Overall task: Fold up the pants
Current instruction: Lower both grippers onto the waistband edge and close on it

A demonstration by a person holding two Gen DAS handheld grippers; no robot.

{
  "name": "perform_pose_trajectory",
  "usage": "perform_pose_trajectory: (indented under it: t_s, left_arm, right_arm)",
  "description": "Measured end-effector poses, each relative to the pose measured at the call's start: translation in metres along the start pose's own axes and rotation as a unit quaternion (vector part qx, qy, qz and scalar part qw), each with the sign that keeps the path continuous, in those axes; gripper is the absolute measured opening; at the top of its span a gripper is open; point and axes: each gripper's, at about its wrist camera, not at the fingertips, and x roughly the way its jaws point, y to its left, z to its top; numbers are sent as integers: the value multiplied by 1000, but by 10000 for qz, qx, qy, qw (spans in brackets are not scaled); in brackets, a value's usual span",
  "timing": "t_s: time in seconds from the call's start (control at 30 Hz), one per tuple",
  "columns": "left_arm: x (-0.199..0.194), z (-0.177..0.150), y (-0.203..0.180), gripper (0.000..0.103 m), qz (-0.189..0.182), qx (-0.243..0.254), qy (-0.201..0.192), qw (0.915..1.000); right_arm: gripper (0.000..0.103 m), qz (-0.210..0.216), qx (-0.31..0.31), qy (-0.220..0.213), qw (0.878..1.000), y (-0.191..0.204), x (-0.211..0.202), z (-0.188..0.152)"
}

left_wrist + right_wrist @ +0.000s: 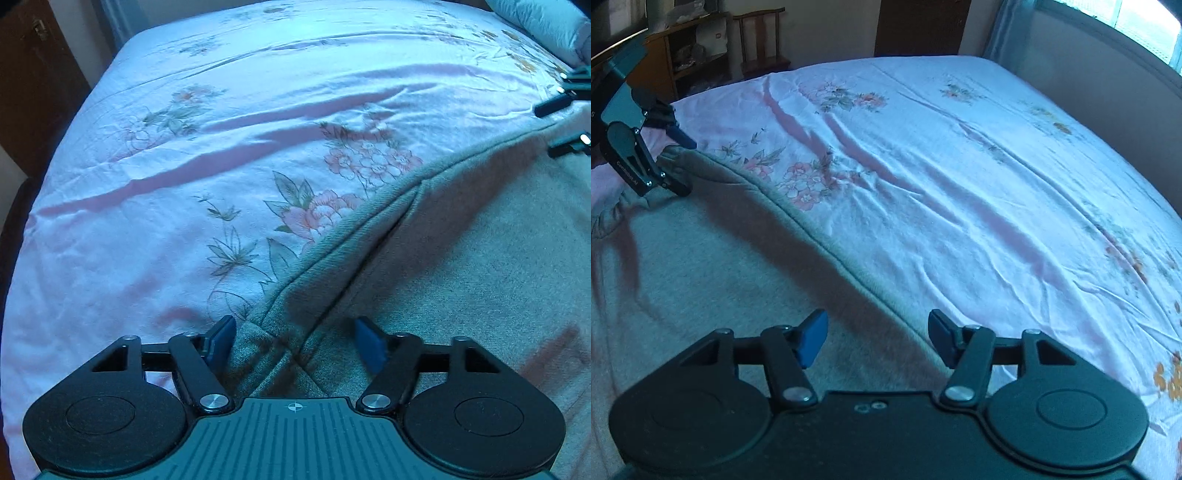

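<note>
Grey sweatpants (461, 258) flat on bed's floral sheet (166, 221). Left gripper (295, 345) jaws apart, straddling waistband corner; right gripper (878, 338) jaws apart over far side edge. Step judged: pre-grasp. Next: clamp both edges, lift, fold across

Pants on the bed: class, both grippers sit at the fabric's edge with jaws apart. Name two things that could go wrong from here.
1. The left gripper straddles a thick seam of the pants; closing may catch only one layer, so the fold could come out uneven.
2. The right gripper sits across the pants' edge, above the floral sheet; it might pinch sheet too.
</note>
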Motion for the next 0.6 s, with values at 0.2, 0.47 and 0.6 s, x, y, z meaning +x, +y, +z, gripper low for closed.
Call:
perform_pose_trajectory:
  t_s: [0.2, 0.47, 0.6]
  left_arm:
    - [0, -3, 0, 47, 36, -133, -138, 9998]
    - [-1, -3, 0, 42, 178, -196, -226, 9994]
    - [2, 1, -2, 46, 565, -117, -320, 9978]
  right_arm:
    - [46, 245, 40, 155, 9996, -15, 20, 11]
    - [48, 417, -7, 436, 9982, -11, 49, 17]
    - [38, 464, -56, 616, 9970, -6, 55, 17]
